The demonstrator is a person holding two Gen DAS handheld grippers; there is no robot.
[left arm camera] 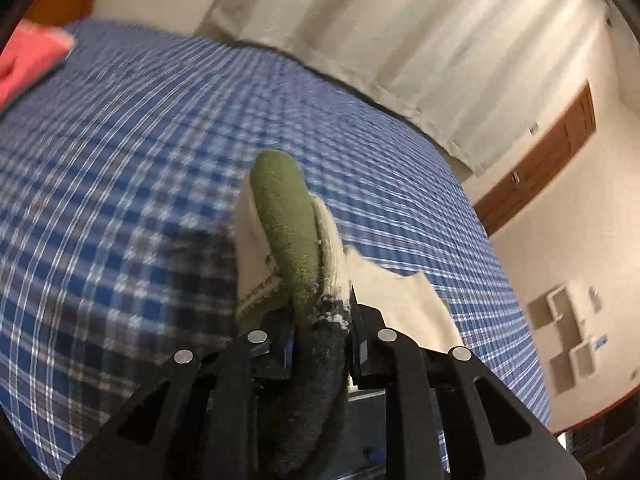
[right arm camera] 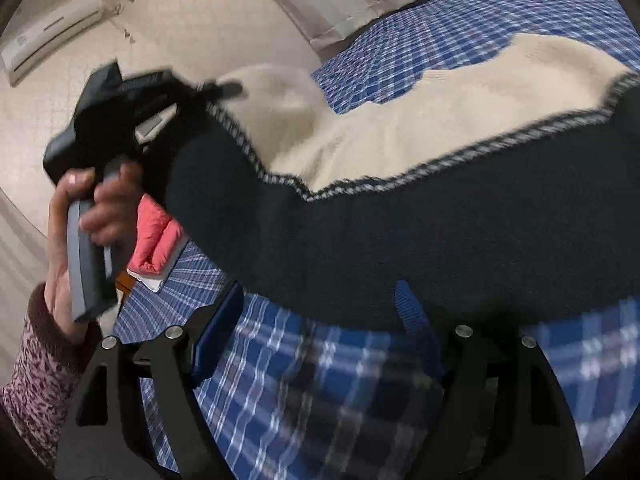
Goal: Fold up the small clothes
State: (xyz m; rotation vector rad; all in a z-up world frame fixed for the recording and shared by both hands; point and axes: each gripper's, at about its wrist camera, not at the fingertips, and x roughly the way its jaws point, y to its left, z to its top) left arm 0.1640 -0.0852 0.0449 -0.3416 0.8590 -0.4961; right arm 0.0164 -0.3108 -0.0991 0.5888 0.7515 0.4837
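A small knit sweater, cream with a green band and a dark navy part, hangs over the blue checked bed. In the left wrist view my left gripper point(left arm camera: 320, 320) is shut on a bunched fold of the sweater point(left arm camera: 288, 232), which stands up between the fingers. In the right wrist view the sweater point(right arm camera: 400, 216) stretches across the frame, navy below and cream above. The left gripper point(right arm camera: 192, 96) holds its far left edge, lifted off the bed. My right gripper point(right arm camera: 320, 320) is open, its blue-padded fingers point(right arm camera: 218, 332) just under the navy hem, not closed on it.
The bed point(left arm camera: 140, 140) has a blue checked cover. A pink folded item point(left arm camera: 28, 64) lies at its far left corner; it also shows in the right wrist view point(right arm camera: 156, 240). Cream curtains point(left arm camera: 400, 40) hang behind the bed. A wooden door point(left arm camera: 552, 148) is at the right.
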